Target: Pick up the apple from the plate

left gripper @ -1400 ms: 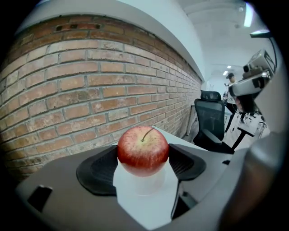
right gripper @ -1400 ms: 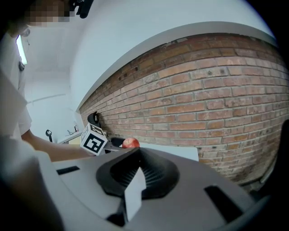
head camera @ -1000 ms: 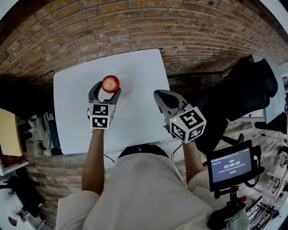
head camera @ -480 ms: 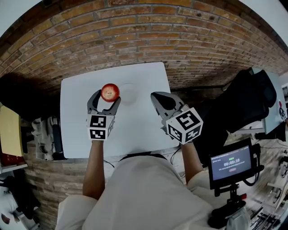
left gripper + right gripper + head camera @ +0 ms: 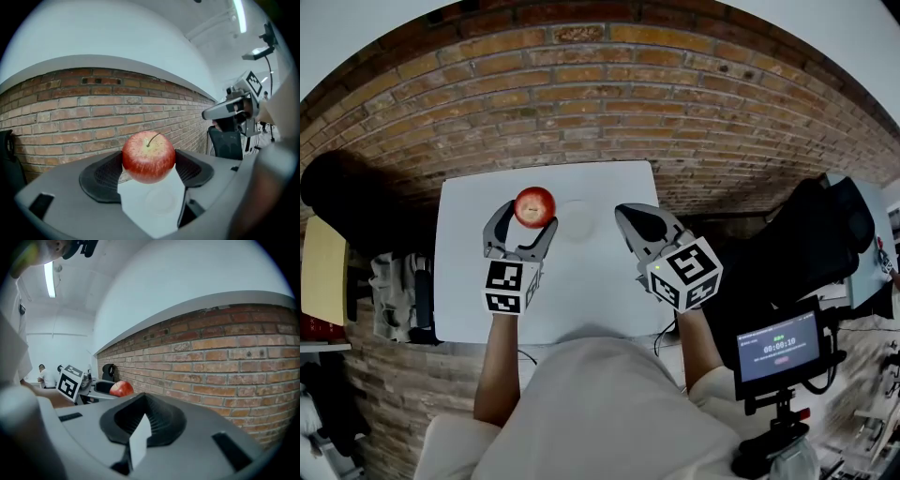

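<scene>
Apple raised off plate — red, glossy, stemmed

L gripper: grey shell, black ribbed pads
R gripper: same build
Cubes: white, black sq. markers, behind jaws
Shirt: pale beige, short slv.

On my right gripper camera, the jaws sit closed tip to tip with nothing between them, and a sliver of white table shows below. A brick wall fills the right. At far left, my left gripper holds the apple.
</scene>
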`<move>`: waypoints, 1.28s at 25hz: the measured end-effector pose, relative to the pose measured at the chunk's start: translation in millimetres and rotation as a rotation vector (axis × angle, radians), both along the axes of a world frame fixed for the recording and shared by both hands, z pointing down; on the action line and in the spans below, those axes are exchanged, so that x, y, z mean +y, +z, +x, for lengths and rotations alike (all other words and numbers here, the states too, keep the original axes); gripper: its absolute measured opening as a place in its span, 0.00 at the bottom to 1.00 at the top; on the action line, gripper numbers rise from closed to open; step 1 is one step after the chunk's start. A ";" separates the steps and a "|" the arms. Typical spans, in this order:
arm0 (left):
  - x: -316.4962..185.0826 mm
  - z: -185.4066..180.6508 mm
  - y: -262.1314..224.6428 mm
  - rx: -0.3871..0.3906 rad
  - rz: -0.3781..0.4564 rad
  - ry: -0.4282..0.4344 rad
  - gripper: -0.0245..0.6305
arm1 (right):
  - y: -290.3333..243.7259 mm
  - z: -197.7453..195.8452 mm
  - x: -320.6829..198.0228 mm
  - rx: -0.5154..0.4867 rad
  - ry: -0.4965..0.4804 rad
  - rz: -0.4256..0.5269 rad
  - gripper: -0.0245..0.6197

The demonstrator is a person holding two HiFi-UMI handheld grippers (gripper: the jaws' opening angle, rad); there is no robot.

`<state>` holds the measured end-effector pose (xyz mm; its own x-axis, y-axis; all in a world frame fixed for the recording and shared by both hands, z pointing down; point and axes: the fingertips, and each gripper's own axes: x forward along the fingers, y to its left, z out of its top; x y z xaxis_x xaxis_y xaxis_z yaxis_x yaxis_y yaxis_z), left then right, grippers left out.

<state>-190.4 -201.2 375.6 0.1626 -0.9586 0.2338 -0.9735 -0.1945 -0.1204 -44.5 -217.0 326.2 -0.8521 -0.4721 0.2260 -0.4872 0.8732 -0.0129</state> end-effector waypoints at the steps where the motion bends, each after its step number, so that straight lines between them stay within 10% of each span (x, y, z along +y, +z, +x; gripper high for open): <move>1: 1.2 1.4 -5.6 0.000 0.013 0.005 0.59 | -3.1 -0.8 0.1 -0.001 -0.004 0.009 0.04; 32: 27.1 22.7 -82.8 0.005 0.197 0.089 0.59 | -38.9 -7.0 -0.6 0.004 0.014 0.110 0.04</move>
